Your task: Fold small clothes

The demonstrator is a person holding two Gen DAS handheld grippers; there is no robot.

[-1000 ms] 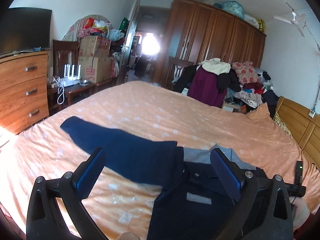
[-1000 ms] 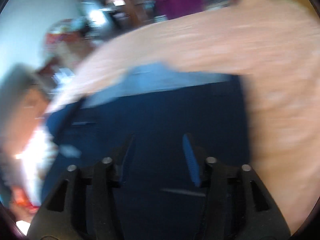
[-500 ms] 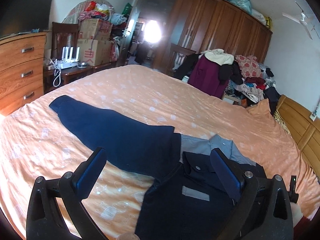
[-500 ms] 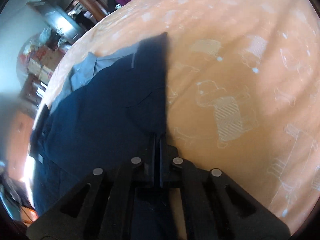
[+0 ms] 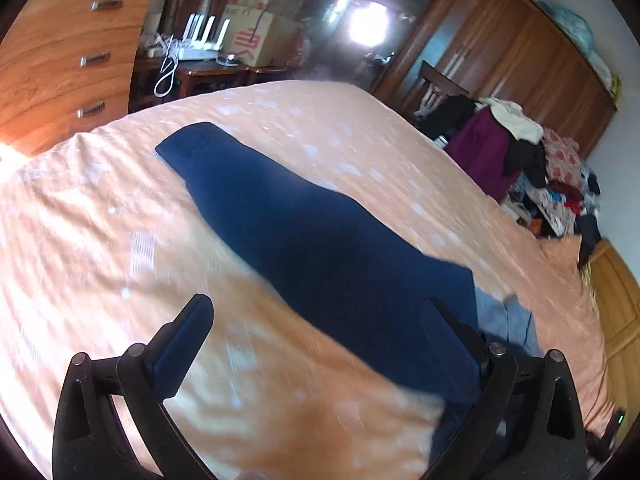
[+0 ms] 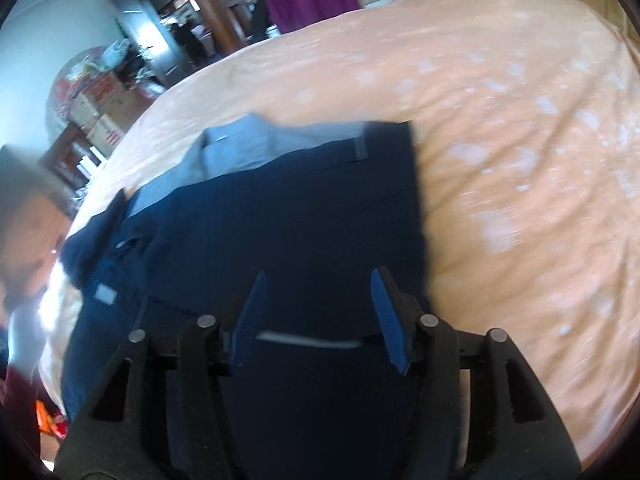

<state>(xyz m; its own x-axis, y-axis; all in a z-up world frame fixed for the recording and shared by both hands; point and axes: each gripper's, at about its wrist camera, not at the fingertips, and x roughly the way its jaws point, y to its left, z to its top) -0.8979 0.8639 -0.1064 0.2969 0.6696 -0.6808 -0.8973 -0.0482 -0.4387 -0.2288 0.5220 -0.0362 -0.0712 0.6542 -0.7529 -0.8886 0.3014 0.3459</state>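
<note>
A dark navy garment (image 5: 320,240) with a pale blue-grey lining (image 5: 504,316) lies on the orange bedspread (image 5: 100,240). One long sleeve stretches away to the upper left in the left wrist view. My left gripper (image 5: 320,320) hangs open above the sleeve's near end, nothing between its fingers. In the right wrist view the garment's body (image 6: 288,220) lies flat, its folded right edge straight, the pale lining (image 6: 240,152) showing at the far end. My right gripper (image 6: 316,304) stands open just above the navy cloth, holding nothing.
A wooden chest of drawers (image 5: 68,52) stands left of the bed, with a side table and cardboard boxes (image 5: 256,36) behind. A brown wardrobe (image 5: 500,48) and a heap of clothes (image 5: 520,160) lie at the far right. A wooden headboard (image 5: 616,312) borders the bed's right side.
My right gripper was shut on the garment's edge half a second ago and now stands open over the flat cloth. The left gripper has swung left toward the sleeve, still open.
</note>
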